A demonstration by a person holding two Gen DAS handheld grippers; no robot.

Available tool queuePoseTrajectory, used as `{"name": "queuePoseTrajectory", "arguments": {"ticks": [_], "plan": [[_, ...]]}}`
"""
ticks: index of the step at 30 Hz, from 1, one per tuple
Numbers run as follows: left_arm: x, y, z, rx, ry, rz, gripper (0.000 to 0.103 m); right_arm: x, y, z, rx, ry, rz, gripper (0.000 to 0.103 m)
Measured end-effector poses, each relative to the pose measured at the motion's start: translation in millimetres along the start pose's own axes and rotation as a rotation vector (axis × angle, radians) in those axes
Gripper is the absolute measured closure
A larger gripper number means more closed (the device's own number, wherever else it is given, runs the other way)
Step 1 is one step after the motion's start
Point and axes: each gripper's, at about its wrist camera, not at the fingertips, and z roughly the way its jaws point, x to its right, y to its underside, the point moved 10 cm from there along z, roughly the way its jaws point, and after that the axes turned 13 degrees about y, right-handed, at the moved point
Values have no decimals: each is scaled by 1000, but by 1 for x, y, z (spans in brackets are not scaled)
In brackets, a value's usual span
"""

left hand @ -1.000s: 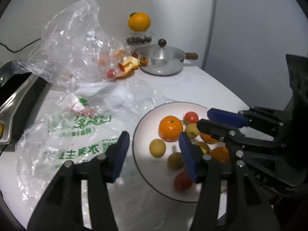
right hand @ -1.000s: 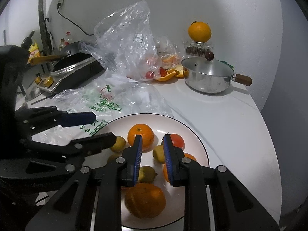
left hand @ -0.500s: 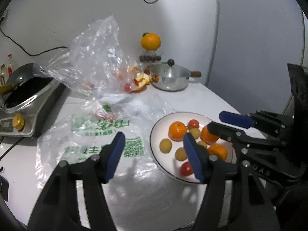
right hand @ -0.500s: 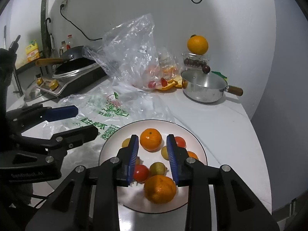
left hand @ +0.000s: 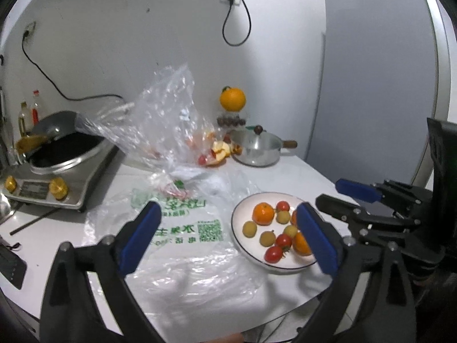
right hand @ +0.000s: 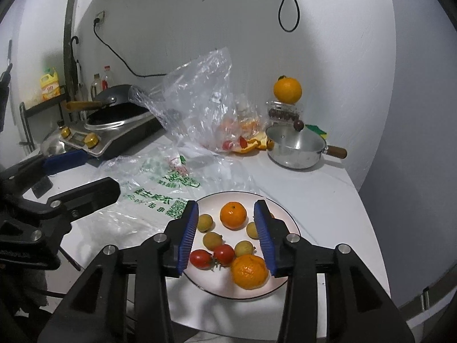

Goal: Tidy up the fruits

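Fruit sits on the plate (right hand: 288, 223), lower centre of frame; left hand-held gripper (left hand: 228, 237) and right hand-held gripper (right hand: 225, 237) are both opening, empty.

On the plate (right hand: 288, 223) we count three oranges (right hand: 233, 215), three tomatoes (right hand: 224, 254) and four small yellow fruits (right hand: 212, 240).
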Motion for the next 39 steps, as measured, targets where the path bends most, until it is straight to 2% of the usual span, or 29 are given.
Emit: {"name": "queuePoseTrajectory", "arguments": {"ticks": [5, 16, 29, 34, 36, 39], "plan": [[4, -7, -23, 39, -18, 11, 7, 1, -6, -23, 38, 16, 11, 56], [9, -18, -73, 106, -90, 39, 7, 1, -20, -69, 139, 51, 19, 55], [32, -32, -122, 187, -83, 72, 7, 4, -34, -123, 257, 77, 53, 54], [41, -37, -143, 222, -109, 94, 7, 9, -39, -145, 298, 90, 74, 53], [45, -37, -149, 224, -108, 95, 7, 10, -38, -151, 309, 92, 79, 45], [54, -37, -157, 231, -106, 107, 7, 11, -37, -161, 324, 90, 88, 43]]}}
